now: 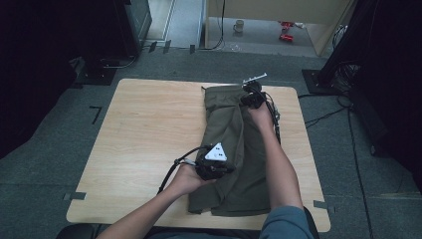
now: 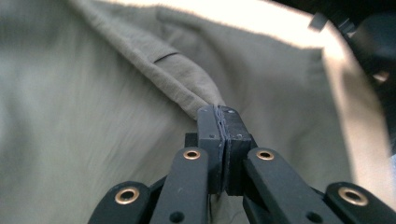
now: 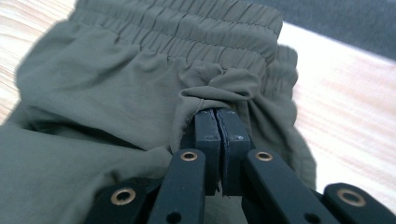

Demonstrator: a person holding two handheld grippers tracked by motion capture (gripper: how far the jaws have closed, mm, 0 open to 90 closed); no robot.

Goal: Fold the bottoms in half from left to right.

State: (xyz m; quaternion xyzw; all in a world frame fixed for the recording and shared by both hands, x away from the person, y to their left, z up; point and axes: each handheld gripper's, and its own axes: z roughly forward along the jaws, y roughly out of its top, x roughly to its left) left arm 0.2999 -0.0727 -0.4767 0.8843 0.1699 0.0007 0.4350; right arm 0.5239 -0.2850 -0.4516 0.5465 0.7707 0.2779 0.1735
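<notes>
Olive shorts pinched at both ends on the wooden table.

The olive shorts [image 1: 231,149] are laid lengthwise on the right half of the table [image 1: 144,129], waistband at the far edge; no label or writing can be read on them. A raised fold near the hem end is clamped in the left gripper [image 2: 218,112], jaws pressed together on the cloth. Fabric just below the elastic waistband is bunched and clamped by the right gripper [image 3: 217,114], that forearm stretched far forward, the left hand [image 1: 186,179] kept close in.

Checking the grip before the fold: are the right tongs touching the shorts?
Touching. The right gripper view shows the right tongs shut on a bunched fold of the olive shorts near the waistband.
</notes>
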